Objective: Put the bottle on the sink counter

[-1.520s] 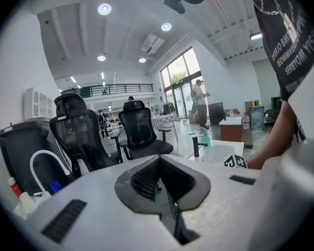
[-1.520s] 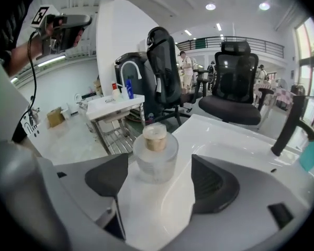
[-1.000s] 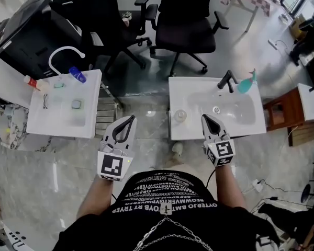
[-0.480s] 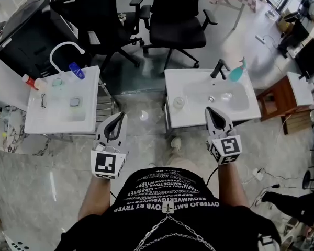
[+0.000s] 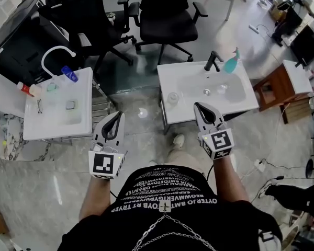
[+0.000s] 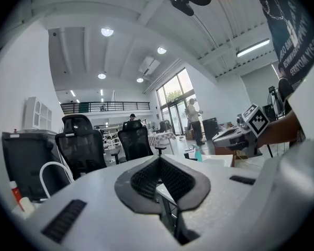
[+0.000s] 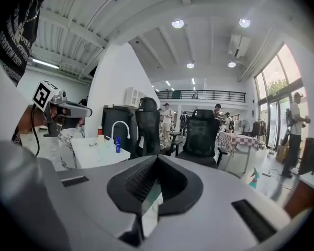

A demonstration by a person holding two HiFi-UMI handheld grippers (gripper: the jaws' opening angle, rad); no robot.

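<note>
1. Hanging over the gap between two sinks, the left claw (image 5: 117, 115) has its jaws pressed together at the tips with nothing between them, as its own view shows. The right claw (image 5: 198, 105) is likewise closed on nothing.
2. Set against a second ago, both claws look the same, closed and bare. The head view has swung, so both sinks now sit higher and further left in the frame.
3. Nothing on either sink has shifted in that second: every bottle and the cup keep their places.
4. In the head view the right claw's tip overlaps the front rim of the right sink tabletop (image 5: 175, 114). The left claw is over the floor (image 5: 141, 140), just off the front right corner of the left sink tabletop (image 5: 52, 130).
5. The teal spray bottle (image 5: 231, 64) stands upright on the right sink tabletop's back rim, just beside the black faucet (image 5: 213, 61) and well apart from both claws.
6. The blue bottle (image 5: 69, 73) lies on its side at the back of the left sink tabletop, under the arch of the white faucet (image 5: 55, 54). A red-capped bottle (image 5: 27, 89) lies at that tabletop's left edge.
7. A clear cup (image 5: 172, 97) stands on the right tabletop's left rim, outside the basin; what is in it I cannot tell.
8. The right basin shows its drain (image 5: 206, 92). The left basin holds a small grey square piece (image 5: 69, 105), and a pair of glasses (image 5: 38, 106) lies beside it
</note>
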